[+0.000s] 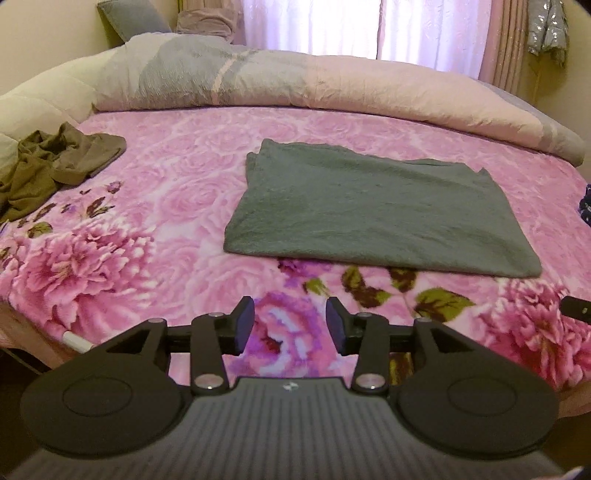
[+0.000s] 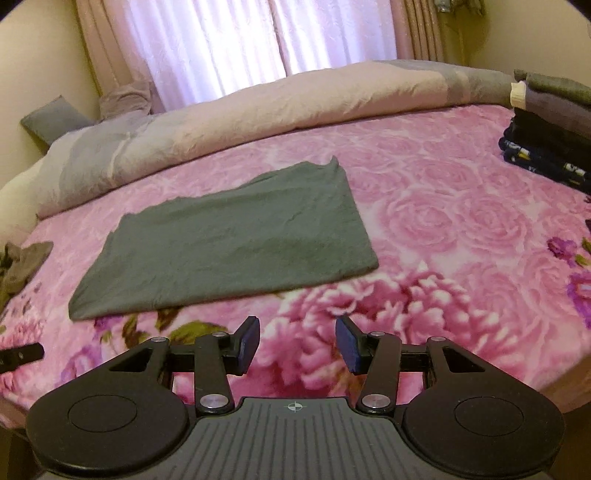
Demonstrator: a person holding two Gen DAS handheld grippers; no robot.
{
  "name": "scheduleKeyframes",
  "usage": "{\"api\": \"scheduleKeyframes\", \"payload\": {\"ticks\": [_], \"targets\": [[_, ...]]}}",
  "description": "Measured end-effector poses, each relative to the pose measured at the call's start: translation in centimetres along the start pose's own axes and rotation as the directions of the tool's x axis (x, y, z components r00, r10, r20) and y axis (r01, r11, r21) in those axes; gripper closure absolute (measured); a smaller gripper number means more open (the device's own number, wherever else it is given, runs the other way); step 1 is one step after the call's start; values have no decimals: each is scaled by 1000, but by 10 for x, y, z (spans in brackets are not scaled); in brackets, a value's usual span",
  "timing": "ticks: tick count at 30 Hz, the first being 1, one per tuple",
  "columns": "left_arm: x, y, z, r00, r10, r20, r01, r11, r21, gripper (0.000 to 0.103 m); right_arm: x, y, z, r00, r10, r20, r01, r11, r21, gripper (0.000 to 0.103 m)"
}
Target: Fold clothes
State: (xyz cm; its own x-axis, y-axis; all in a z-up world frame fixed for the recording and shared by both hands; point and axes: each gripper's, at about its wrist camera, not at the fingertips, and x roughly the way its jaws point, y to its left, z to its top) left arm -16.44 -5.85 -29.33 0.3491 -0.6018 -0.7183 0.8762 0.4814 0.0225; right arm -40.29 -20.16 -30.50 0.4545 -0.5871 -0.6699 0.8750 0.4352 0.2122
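A dark grey garment (image 1: 373, 214) lies folded flat in a rectangle on the pink floral bedspread (image 1: 166, 206); it also shows in the right wrist view (image 2: 236, 240). My left gripper (image 1: 290, 325) is open and empty, held above the bed's near edge, in front of the garment's near left part. My right gripper (image 2: 297, 341) is open and empty, in front of the garment's near right corner. Neither touches the cloth. The tip of the right gripper (image 1: 576, 306) shows at the right edge of the left wrist view.
A crumpled olive-brown garment (image 1: 55, 162) lies at the bed's left side. A stack of folded clothes (image 2: 550, 125) sits at the right. A rolled pink and grey duvet (image 1: 295, 81) runs along the far side, with pillows (image 1: 133, 18) and curtains (image 2: 221, 44) behind.
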Motion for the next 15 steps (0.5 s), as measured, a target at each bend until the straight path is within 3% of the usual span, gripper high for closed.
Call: {"api": "scheduleKeyframes", "payload": {"ticks": [15], "targets": [[-1,-7,-14,1000,11,-14,-11,999,33,60,4,0,-13,1000,-21,-22,21,999,-25,54]]}}
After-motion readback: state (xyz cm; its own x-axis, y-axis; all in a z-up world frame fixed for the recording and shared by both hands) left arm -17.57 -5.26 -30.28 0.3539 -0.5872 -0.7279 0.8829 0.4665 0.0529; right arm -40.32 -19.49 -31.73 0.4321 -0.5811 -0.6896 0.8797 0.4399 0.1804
